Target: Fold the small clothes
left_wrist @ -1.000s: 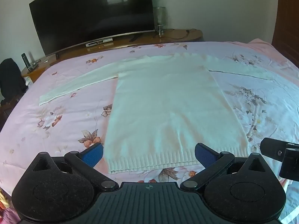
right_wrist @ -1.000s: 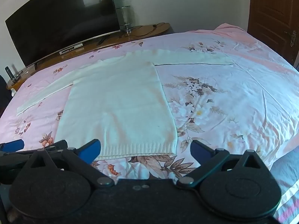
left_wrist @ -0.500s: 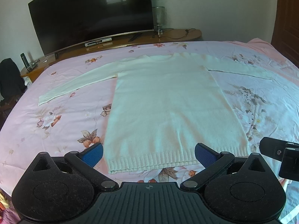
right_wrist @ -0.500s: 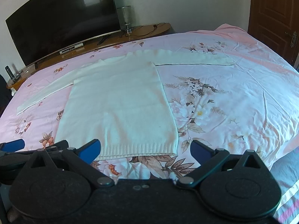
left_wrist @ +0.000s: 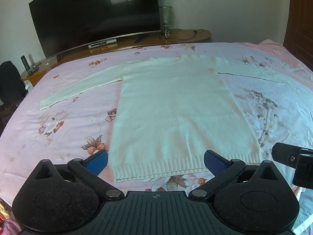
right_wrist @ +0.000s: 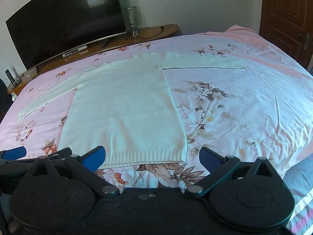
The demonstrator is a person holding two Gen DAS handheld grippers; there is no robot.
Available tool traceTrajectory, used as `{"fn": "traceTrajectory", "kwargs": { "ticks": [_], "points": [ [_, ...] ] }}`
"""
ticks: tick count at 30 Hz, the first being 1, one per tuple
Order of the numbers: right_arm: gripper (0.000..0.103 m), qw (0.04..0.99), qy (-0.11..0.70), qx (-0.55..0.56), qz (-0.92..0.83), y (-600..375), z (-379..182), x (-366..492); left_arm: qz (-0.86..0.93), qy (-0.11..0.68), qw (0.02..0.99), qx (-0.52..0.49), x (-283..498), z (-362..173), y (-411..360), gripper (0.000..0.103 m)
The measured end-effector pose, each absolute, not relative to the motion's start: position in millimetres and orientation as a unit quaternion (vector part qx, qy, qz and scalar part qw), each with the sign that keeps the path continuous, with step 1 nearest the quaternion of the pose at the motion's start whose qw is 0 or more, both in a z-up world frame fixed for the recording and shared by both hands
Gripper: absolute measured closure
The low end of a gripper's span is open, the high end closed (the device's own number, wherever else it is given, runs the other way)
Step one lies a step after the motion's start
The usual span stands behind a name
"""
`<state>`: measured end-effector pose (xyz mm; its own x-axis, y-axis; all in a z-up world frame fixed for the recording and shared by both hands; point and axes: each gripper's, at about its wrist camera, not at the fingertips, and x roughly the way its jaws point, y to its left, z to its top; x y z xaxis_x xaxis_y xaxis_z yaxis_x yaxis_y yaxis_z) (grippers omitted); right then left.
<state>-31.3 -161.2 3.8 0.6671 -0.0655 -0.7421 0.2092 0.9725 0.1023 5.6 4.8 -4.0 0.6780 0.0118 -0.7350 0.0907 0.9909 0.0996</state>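
Two tools hang near the bed's foot, both spread wide and holding nothing: the left tool (left_wrist: 156,161) and the right tool (right_wrist: 152,156). One cream knit sweater (left_wrist: 176,113) lies flat on the pink floral bedsheet (left_wrist: 58,121), sleeves stretched out sideways, its ribbed hem (right_wrist: 144,157) nearest the blue textured fingertips (left_wrist: 97,161).

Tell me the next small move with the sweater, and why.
Probably bring the left gripper to the left sleeve's cuff to fold it inward. The white sweater lies flat, both sleeves spread, and both grippers, the right gripper too, are open and empty.
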Motion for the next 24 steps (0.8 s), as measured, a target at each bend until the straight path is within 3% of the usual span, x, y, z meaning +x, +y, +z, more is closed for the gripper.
{"fn": "traceTrajectory", "kwargs": {
  "ticks": [24],
  "points": [
    [0.001,0.908,0.402,0.091,-0.075,-158.7,2.4,-30.9,-0.022,0.406,0.911,0.063,8.4,-7.7,4.3,0.0]
  ]
}}
